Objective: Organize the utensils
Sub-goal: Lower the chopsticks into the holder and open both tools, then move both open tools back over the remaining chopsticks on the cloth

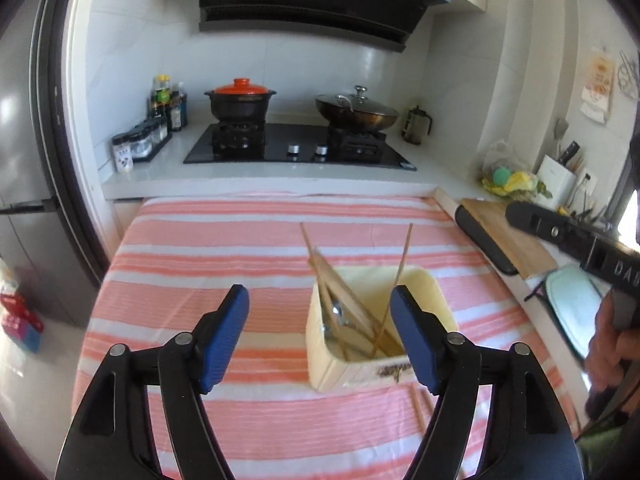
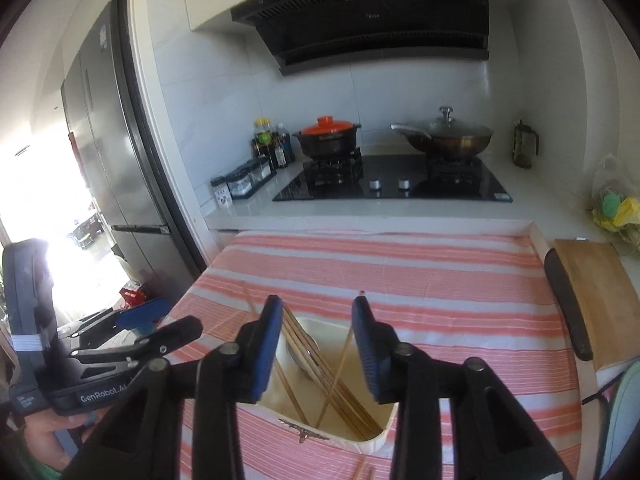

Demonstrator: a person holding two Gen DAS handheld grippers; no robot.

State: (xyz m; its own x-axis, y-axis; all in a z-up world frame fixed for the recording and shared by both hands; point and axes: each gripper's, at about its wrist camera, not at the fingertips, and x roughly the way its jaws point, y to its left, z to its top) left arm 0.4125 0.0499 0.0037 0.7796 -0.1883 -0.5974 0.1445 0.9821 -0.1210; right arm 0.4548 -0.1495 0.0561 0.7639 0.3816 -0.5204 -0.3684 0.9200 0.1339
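A cream utensil holder [image 1: 428,300] stands on the pink striped cloth [image 1: 200,264]. It holds several wooden chopsticks [image 1: 340,292] and a metal spoon [image 1: 338,314]. My left gripper [image 1: 320,330] is open and empty, just in front of the holder, its right finger overlapping the holder's side. My right gripper [image 2: 316,344] is open and empty right above the holder [image 2: 372,446], with chopsticks [image 2: 320,368] and the spoon [image 2: 298,354] showing between its fingers. Loose chopsticks [image 1: 418,408] lie on the cloth in front of the holder. The right gripper's body [image 1: 576,240] shows at right in the left wrist view.
A wooden cutting board [image 1: 504,236] lies right of the cloth. Behind is a counter with a gas hob [image 1: 300,152], a red-lidded pot [image 1: 240,98], a lidded wok [image 1: 356,110], bottles and spice jars [image 1: 160,120]. A fridge [image 2: 104,152] stands left.
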